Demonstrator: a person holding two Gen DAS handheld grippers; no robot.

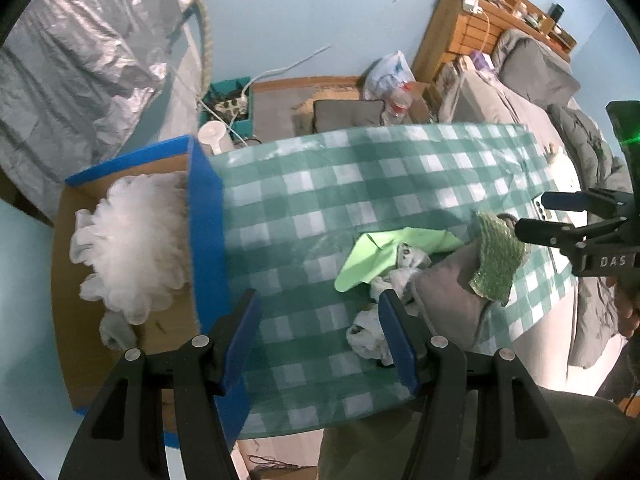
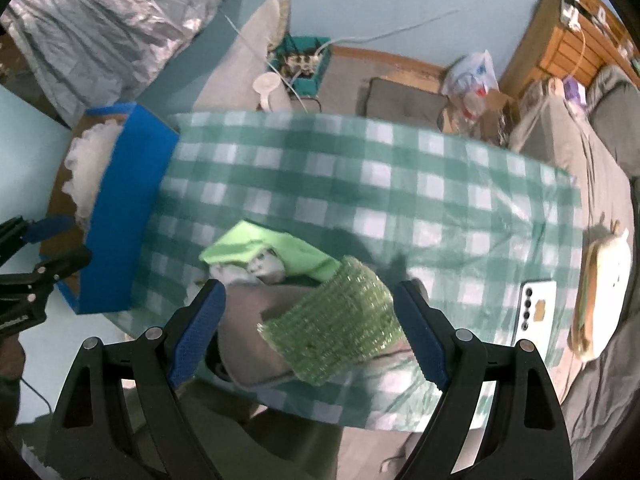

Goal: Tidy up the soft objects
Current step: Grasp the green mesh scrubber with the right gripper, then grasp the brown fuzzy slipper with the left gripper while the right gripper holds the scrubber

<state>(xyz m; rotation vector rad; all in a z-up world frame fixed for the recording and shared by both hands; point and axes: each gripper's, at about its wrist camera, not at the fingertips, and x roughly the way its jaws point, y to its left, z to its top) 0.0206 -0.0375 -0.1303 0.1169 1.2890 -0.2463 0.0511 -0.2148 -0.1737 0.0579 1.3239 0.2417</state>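
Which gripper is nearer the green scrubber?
Right. The right gripper is open with the green scrubber between its fingers. The left gripper is open farther off, between the scrubber and the box.

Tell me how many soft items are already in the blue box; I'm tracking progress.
2 visible: a fluffy white puff filling the middle of the blue box, and a small grey cloth in its near corner. More may be hidden under the puff.
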